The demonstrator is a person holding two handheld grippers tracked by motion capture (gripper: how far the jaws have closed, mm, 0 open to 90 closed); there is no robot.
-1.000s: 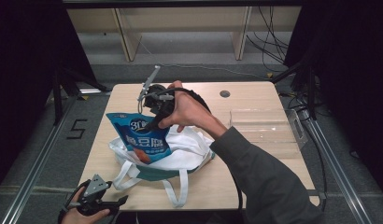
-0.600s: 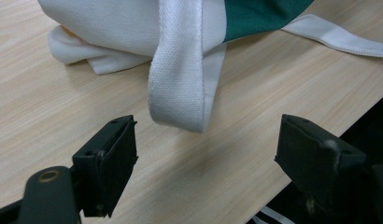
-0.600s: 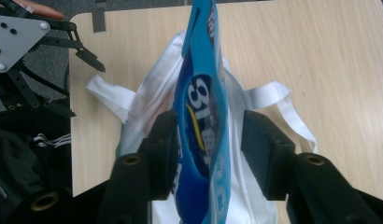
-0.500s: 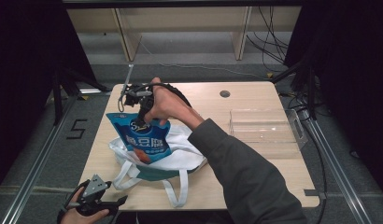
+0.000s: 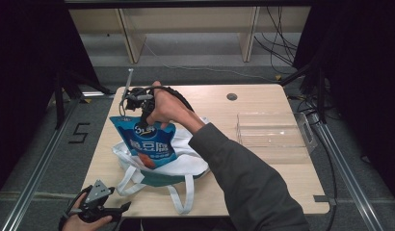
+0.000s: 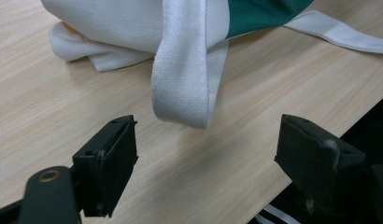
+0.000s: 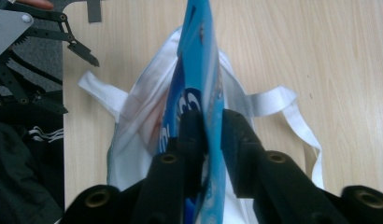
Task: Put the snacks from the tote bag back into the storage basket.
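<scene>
A blue snack bag (image 5: 147,142) stands upright in a white and green tote bag (image 5: 186,163) on the wooden table (image 5: 263,183). My right gripper (image 5: 137,103) is at the bag's top edge. In the right gripper view its jaws have just been closing, and now the right gripper (image 7: 213,126) is shut on the blue snack bag (image 7: 199,56), pads pressing both faces. At the table's front left corner my left gripper (image 5: 119,209) stands open. The left gripper (image 6: 206,144) is open and holds nothing, and a white tote strap (image 6: 182,84) lies just beyond its jaws.
A clear plastic tray (image 5: 270,130) sits at the right side of the table. A round hole (image 5: 231,96) marks the tabletop at the back. Metal rails run along both sides of the table, and dark floor lies past the front edge.
My right hand has moved left along the top of the blue bag, and its jaws have closed on the bag's upper edge. The left hand has stayed put.
</scene>
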